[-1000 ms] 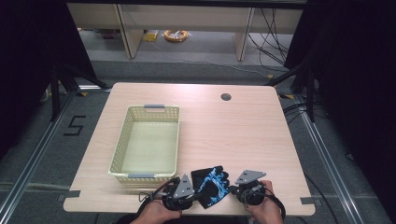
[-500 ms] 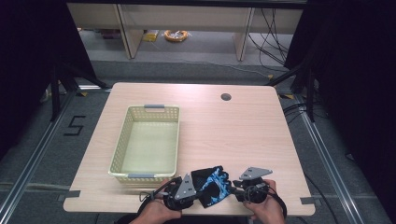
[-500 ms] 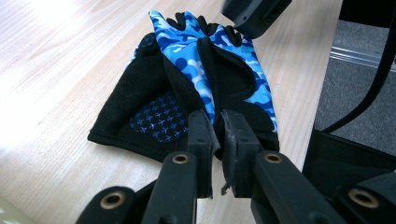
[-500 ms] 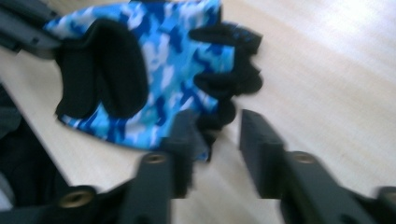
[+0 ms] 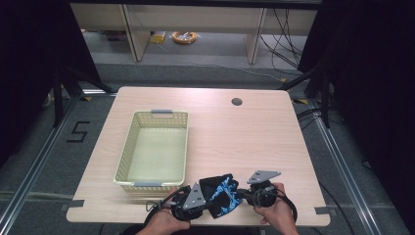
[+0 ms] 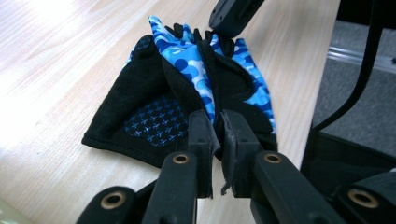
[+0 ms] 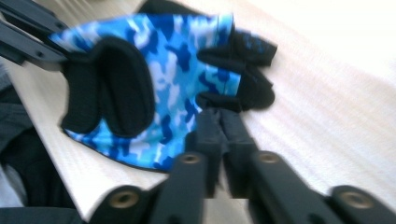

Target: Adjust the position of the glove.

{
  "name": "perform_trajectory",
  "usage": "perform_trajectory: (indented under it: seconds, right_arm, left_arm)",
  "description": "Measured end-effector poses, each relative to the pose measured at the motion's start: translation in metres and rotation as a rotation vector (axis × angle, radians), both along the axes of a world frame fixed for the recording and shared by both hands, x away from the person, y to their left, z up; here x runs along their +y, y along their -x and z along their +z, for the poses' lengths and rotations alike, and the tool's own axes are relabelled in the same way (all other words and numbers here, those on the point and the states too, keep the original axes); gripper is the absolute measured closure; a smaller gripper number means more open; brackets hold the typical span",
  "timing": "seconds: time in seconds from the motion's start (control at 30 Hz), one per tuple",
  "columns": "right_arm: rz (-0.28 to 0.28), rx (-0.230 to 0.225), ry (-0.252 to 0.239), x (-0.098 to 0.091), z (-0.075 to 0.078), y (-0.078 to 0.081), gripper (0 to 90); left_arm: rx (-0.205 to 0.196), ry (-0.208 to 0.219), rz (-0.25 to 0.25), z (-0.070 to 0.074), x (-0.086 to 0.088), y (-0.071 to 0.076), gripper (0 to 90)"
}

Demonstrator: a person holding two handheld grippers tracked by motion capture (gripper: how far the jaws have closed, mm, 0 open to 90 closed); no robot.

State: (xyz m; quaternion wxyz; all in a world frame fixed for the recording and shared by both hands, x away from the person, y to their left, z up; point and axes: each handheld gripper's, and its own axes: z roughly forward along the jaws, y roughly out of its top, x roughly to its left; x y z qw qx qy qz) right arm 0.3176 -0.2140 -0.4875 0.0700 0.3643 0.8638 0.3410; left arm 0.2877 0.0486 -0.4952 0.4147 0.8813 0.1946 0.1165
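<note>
A fingerless glove [image 5: 221,192], black with blue camouflage panels, lies bunched at the table's front edge between both hands. My left gripper [image 5: 204,199] is shut on its cuff end. In the left gripper view [image 6: 217,127] a blue fold of the glove [image 6: 187,79] runs into the pinched jaws. My right gripper [image 5: 243,196] meets the glove from the right. Its jaws have just been closing and now stand together [image 7: 222,122] on the black finger end of the glove [image 7: 154,79], in a blurred picture. The right gripper's jaw tip [image 6: 233,14] touches the glove's far end.
A pale yellow mesh basket [image 5: 126,147] stands empty on the left half of the wooden table [image 5: 254,142], just behind my left hand. A round cable hole [image 5: 237,102] sits near the back right. The table's front edge runs right under the glove.
The right gripper has shifted slightly at the glove's right end, its grey plate sitting a little higher. The glove looks a bit more bunched. The left gripper has stayed put.
</note>
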Motion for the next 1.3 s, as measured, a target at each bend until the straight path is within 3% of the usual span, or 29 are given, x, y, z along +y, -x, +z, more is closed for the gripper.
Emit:
perform_trajectory:
  seconds: [0.07, 0.1, 0.17, 0.23, 0.27, 0.3, 0.33, 0.4, 0.43, 0.5, 0.57, 0.63, 0.73, 0.87, 0.97, 1.1, 1.3]
  right_arm:
    - [-0.003, -0.023, -0.008, 0.000, 0.001, 0.001, 90.0]
    - [0.004, -0.049, -0.013, -0.002, 0.006, 0.004, 90.0]
    - [-0.017, -0.042, -0.026, -0.004, 0.010, 0.007, 90.0]
    - [-0.007, -0.064, -0.046, -0.006, 0.014, 0.007, 90.0]
    - [0.003, -0.048, -0.050, -0.007, 0.019, 0.007, 90.0]
    - [-0.022, -0.039, -0.060, -0.007, 0.023, 0.009, 90.0]
    - [-0.004, -0.064, -0.065, -0.008, 0.025, 0.007, 90.0]
    - [0.000, -0.075, -0.079, -0.009, 0.028, 0.006, 90.0]
    - [-0.004, -0.082, -0.109, -0.008, 0.033, 0.006, 90.0]
    - [-0.008, -0.089, -0.112, -0.005, 0.034, 0.006, 90.0]
    - [0.000, -0.090, -0.106, -0.003, 0.034, 0.004, 90.0]
    - [0.003, -0.072, -0.112, -0.002, 0.034, 0.004, 90.0]
    - [-0.004, -0.050, -0.142, 0.000, 0.032, 0.007, 90.0]
    - [-0.010, -0.041, -0.133, 0.000, 0.029, 0.006, 90.0]
    - [-0.017, 0.003, -0.113, 0.003, 0.019, 0.004, 90.0]
    - [-0.024, 0.022, -0.080, 0.006, 0.007, 0.000, 90.0]
    - [-0.055, 0.027, -0.042, 0.003, -0.003, -0.002, 90.0]
  left_arm:
    - [0.005, 0.009, -0.011, 0.003, 0.001, 0.000, 82.4]
    - [0.010, 0.043, 0.000, 0.004, 0.000, 0.000, 82.5]
    - [0.025, 0.050, 0.011, 0.008, 0.000, 0.001, 82.7]
    - [0.004, 0.044, 0.004, 0.015, 0.001, -0.003, 82.7]
    - [0.008, 0.060, 0.011, 0.018, 0.001, -0.004, 82.7]
    - [0.008, 0.060, 0.011, 0.018, 0.001, -0.004, 82.7]
    - [-0.002, 0.033, -0.008, 0.024, 0.002, -0.008, 82.7]
    - [0.013, 0.045, 0.000, 0.032, 0.004, -0.014, 82.7]
    - [0.037, 0.072, 0.018, 0.039, 0.003, -0.021, 82.7]
    - [0.039, 0.069, 0.029, 0.043, 0.004, -0.023, 82.7]
    - [0.056, 0.021, 0.015, 0.050, 0.007, -0.034, 82.7]
    - [0.060, 0.011, 0.015, 0.051, 0.008, -0.037, 82.7]
    - [0.084, -0.022, 0.033, 0.048, 0.011, -0.046, 82.7]
    - [0.116, -0.047, 0.068, 0.039, 0.012, -0.049, 82.5]
    - [0.052, -0.109, 0.073, 0.034, 0.007, -0.051, 82.0]
    - [0.025, -0.140, 0.073, 0.031, 0.000, -0.051, 79.5]
    - [0.029, -0.176, 0.078, 0.026, -0.009, -0.043, 66.7]
